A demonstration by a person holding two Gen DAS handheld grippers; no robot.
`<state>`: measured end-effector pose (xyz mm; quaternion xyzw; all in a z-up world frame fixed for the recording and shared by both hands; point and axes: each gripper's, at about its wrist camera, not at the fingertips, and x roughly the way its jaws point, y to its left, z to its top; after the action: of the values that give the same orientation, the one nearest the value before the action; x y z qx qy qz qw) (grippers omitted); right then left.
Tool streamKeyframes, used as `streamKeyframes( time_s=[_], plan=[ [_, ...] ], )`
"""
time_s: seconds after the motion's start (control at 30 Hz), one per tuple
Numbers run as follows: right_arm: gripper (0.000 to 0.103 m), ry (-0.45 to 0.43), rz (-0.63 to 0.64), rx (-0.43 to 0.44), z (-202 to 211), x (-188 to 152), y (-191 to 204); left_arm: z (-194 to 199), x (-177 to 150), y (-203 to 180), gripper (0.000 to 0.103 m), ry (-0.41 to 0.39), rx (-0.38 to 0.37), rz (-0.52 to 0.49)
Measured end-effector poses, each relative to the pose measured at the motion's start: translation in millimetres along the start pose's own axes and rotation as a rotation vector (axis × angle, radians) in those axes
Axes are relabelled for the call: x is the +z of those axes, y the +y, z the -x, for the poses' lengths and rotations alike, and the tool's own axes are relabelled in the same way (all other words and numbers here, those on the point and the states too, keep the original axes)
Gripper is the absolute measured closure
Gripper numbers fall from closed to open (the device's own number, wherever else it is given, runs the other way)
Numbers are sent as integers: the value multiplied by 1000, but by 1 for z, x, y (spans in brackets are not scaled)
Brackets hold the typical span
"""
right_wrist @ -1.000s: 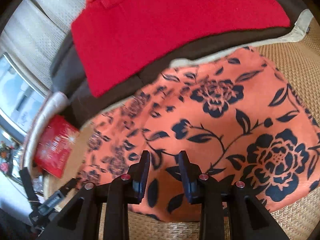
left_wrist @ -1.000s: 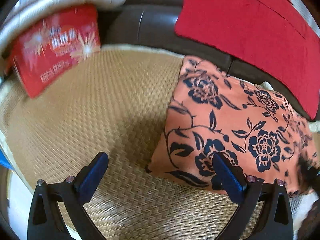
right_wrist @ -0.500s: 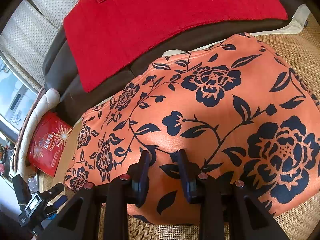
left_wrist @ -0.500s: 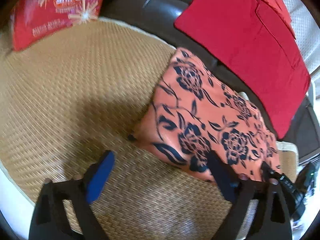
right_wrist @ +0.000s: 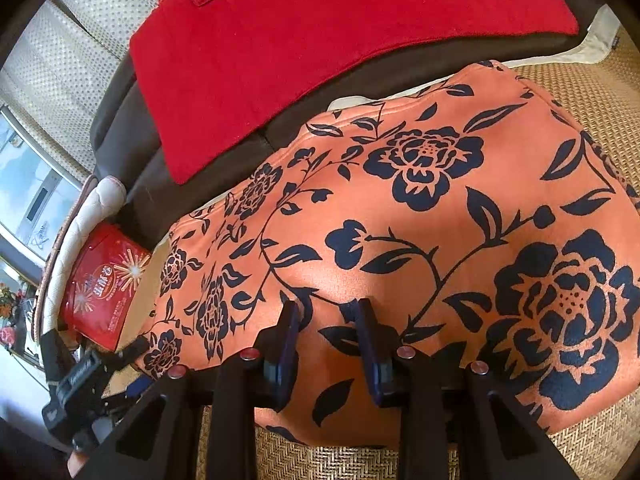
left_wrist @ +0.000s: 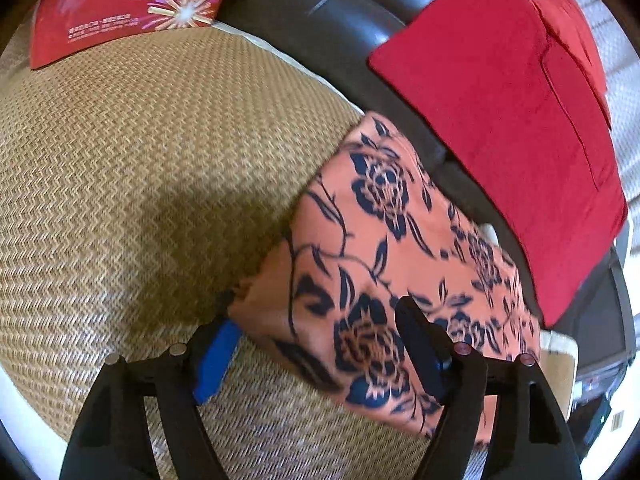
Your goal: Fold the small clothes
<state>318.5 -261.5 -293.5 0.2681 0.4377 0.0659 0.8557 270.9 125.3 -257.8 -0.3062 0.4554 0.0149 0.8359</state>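
An orange cloth with dark blue flowers (left_wrist: 384, 248) lies flat on a woven straw mat (left_wrist: 140, 184); it fills the right wrist view (right_wrist: 420, 220). My left gripper (left_wrist: 320, 340) is open, its jaws straddling the cloth's near left corner, the left blue pad (left_wrist: 216, 356) under or beside the edge. My right gripper (right_wrist: 326, 320) is partly open, low over the cloth's near edge, with orange fabric showing between the pads. The left gripper also shows at the cloth's far corner in the right wrist view (right_wrist: 120, 356).
A red cloth (left_wrist: 500, 120) drapes over the dark sofa back (left_wrist: 328, 36) behind the mat. A red snack box (left_wrist: 132, 4) stands at the mat's far left corner. A white padded cover (right_wrist: 80, 60) lies on the sofa top.
My left gripper has moved right and forward onto the cloth's corner. My right gripper has moved closer over the cloth's near edge.
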Motion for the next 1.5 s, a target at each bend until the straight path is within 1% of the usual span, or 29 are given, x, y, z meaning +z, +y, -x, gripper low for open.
streamKeyframes(
  time_s=[0.03,0.07,0.1,0.17,0.2,0.3,0.37,0.47,0.53,0.57,0.63,0.67,0.73,0.77,0.8,0.83,0.9,1.0,1.07,1.17,1.23,1.27,1.4,1.5],
  plan=[
    [70,1,2,2,0,0,0,0,1,1,43,-10,7,3],
    [70,2,3,6,1,0,0,-2,3,-1,62,-17,24,1],
    [70,4,4,10,1,0,-1,-5,5,-3,71,-24,55,-11],
    [70,8,6,19,2,-1,-2,-6,9,-6,81,-37,51,-21],
    [70,10,7,22,2,-1,-2,-5,11,-8,84,-51,49,-28],
    [70,21,8,35,2,-2,-3,2,15,-24,87,-106,52,-81],
    [70,25,0,43,3,-2,-4,7,15,-37,87,-152,59,-147],
    [70,30,-7,48,3,-2,-5,8,5,-60,88,-235,82,-281],
    [70,36,-3,47,4,-2,-4,5,-1,-64,88,-241,109,-317],
    [70,41,0,46,5,-2,-4,4,0,-63,88,-237,114,-320],
    [70,54,18,40,9,0,-1,0,-2,-69,88,-254,151,-357],
    [67,58,27,36,11,1,4,7,-4,-67,88,-260,156,-373],
    [42,59,56,60,17,8,15,13,-10,-74,88,-285,153,-429],
    [27,47,74,80,20,15,26,16,-14,-77,88,-297,148,-461],
    [26,43,93,88,21,20,33,20,-19,-81,88,-309,142,-500],
    [26,58,137,103,20,33,49,24,-25,-84,88,-319,131,-533],
    [26,92,199,106,15,55,75,30,-35,-91,89,-337,113,-591],
    [26,191,306,145,4,91,122,38,-51,-102,89,-370,102,-689],
    [26,252,363,151,-6,107,148,39,-62,-110,89,-384,95,-747],
    [25,355,421,154,-29,123,185,40,-78,-122,89,-396,89,-825],
    [25,396,438,149,-44,124,203,39,-86,-129,89,-396,86,-861],
    [25,423,454,145,-53,124,211,39,-91,-133,89,-397,85,-880],
    [25,504,569,27,-96,116,246,36,-101,-141,89,-405,93,-935],
    [25,577,600,-106,-133,110,254,35,-105,-144,89,-408,98,-955]
  ],
)
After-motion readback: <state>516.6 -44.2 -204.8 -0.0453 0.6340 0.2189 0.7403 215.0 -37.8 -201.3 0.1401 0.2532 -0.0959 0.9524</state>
